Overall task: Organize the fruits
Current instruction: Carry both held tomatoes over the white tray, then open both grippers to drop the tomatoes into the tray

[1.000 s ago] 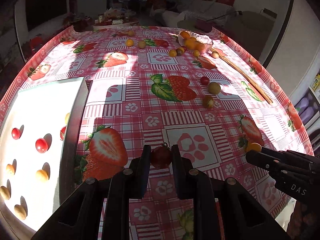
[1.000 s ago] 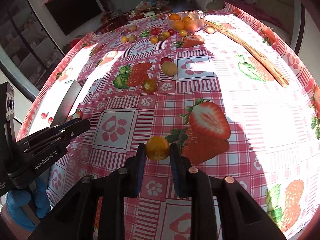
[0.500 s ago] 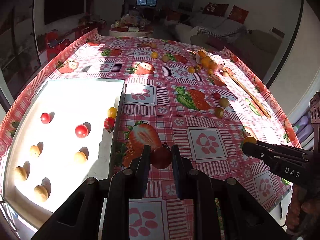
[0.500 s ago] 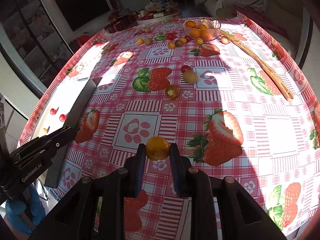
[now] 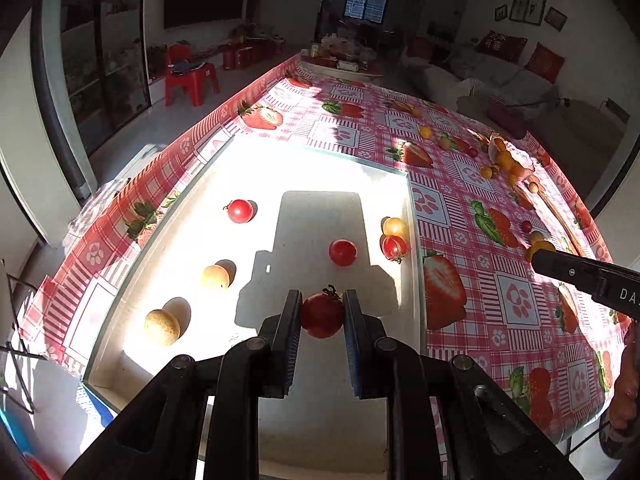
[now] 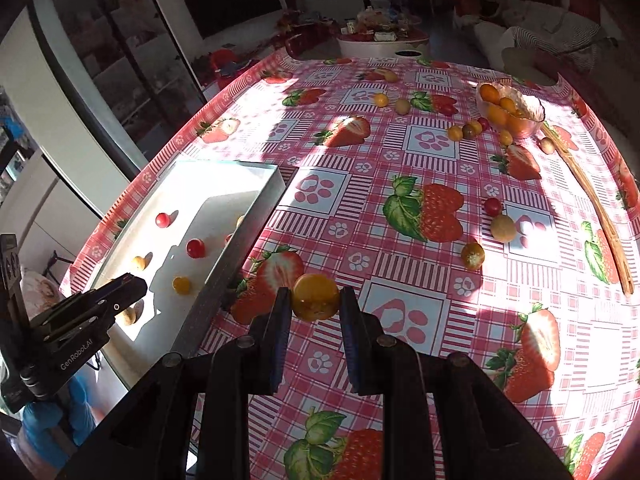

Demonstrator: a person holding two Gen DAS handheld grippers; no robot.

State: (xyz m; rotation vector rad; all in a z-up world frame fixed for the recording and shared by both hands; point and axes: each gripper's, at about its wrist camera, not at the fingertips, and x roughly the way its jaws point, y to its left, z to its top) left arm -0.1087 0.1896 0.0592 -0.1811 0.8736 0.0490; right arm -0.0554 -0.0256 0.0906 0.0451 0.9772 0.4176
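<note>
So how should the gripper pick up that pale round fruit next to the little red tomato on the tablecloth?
Grip the pale round fruit across its middle, coming straight down, with the fingers kept off the red cherry tomato touching its far side.

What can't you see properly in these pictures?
- Left wrist view: the white tray's near end is hidden behind the left hand-held gripper holding a red tomato.
- Right wrist view: the tray wall hides fruit just behind it.
- Right wrist view: fruits piled in the glass bowl are too small and overlapping to count.
</note>
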